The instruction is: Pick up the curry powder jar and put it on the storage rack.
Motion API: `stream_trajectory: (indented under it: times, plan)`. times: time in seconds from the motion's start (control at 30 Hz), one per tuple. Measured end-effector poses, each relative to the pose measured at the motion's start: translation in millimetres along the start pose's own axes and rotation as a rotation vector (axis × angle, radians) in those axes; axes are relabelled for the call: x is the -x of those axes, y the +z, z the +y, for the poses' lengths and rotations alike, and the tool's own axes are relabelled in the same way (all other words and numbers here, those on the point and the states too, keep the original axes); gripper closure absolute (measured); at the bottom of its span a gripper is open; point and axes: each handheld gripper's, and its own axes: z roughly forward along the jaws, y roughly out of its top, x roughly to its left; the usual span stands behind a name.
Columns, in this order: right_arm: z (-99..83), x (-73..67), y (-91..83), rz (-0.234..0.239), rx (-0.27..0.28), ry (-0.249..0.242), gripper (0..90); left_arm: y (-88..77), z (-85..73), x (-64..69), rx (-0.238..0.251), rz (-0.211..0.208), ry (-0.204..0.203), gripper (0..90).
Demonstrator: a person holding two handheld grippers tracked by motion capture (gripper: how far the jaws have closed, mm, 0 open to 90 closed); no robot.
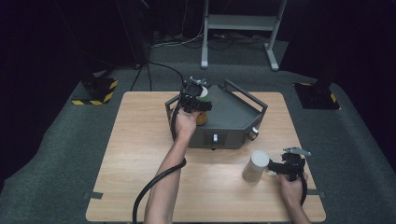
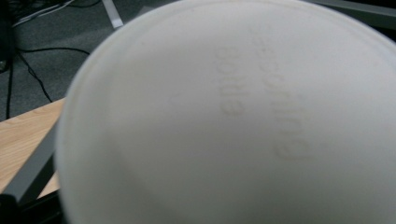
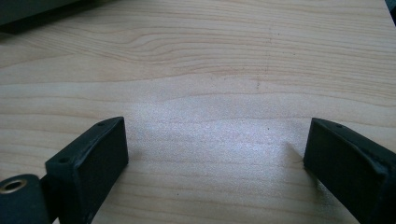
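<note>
My left gripper (image 1: 200, 103) hovers over the left end of a grey metal tray (image 1: 231, 112) and is shut on a container. In the high view the container has a white cap (image 1: 203, 92) and an orange lower part (image 1: 201, 118). In the left gripper view its round white face (image 2: 233, 116), with faint raised lettering, sits right against the lens and hides the jaws. My right gripper (image 1: 273, 169) rests low at the front right of the table, just right of an upright white cylinder (image 1: 256, 165). Its jaws (image 3: 215, 154) stand open over bare wood.
The tray has rail handles (image 1: 246, 93) on its sides and knobs on its front wall (image 1: 215, 138). It stands at the back middle of the wooden table (image 1: 140, 140). Grey carpet, cables and a white frame's legs (image 1: 238, 28) lie beyond the table.
</note>
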Motion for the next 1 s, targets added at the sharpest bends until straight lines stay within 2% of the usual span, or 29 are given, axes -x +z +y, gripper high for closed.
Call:
stream_trajectory:
  times: [0.4, 0.73, 0.77, 0.87, 1.0]
  plan:
    - [0.0, -0.1, 0.0, 0.0, 0.0, 0.0, 5.6, -0.3, -10.1, -4.0, 0.028, -0.02, 0.004, 34.1]
    - [0.0, -0.1, 0.0, 0.0, 0.0, 0.0, 5.6, 0.5, -13.6, -1.5, 0.04, -0.008, 0.01, 33.4]
    - [0.0, -0.1, 0.0, 0.0, 0.0, 0.0, 5.6, 1.2, -14.0, -0.8, 0.039, -0.006, 0.011, 31.8]
    - [0.0, -0.1, 0.0, 0.0, 0.0, 0.0, 5.7, 3.3, -17.5, -0.1, 0.039, 0.0, 0.006, 16.6]
    - [0.0, -0.1, 0.0, 0.0, 0.0, 0.0, 5.6, 0.5, -21.9, 0.2, 0.047, 0.01, -0.003, 6.5]
